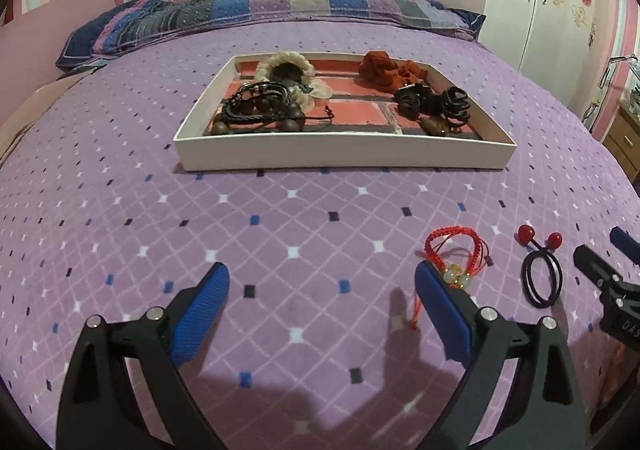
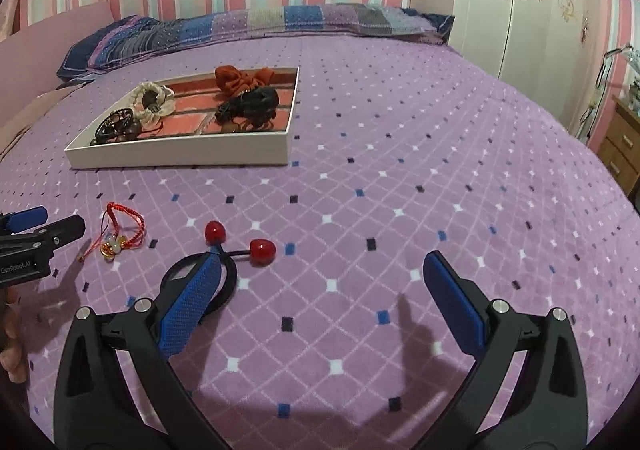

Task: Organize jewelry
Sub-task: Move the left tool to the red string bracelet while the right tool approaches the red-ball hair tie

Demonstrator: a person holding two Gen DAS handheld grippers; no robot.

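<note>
A white tray (image 1: 344,154) on the purple bedspread holds bead bracelets (image 1: 256,106), a cream scrunchie (image 1: 284,68), an orange scrunchie (image 1: 386,70) and black hair ties (image 1: 440,102). A red braided bracelet (image 1: 448,250) lies by my left gripper's right fingertip. A black hair tie with two red balls (image 1: 540,274) lies to its right. My left gripper (image 1: 322,278) is open and empty. My right gripper (image 2: 324,270) is open and empty; its left finger overlaps the hair tie (image 2: 228,282). The bracelet (image 2: 120,230) and tray (image 2: 180,156) also show in the right wrist view.
A striped pillow (image 1: 260,16) lies at the head of the bed. A white wardrobe (image 1: 560,10) and a wooden nightstand (image 1: 624,138) stand at the right. Purple bedspread (image 1: 280,230) stretches between the grippers and the tray.
</note>
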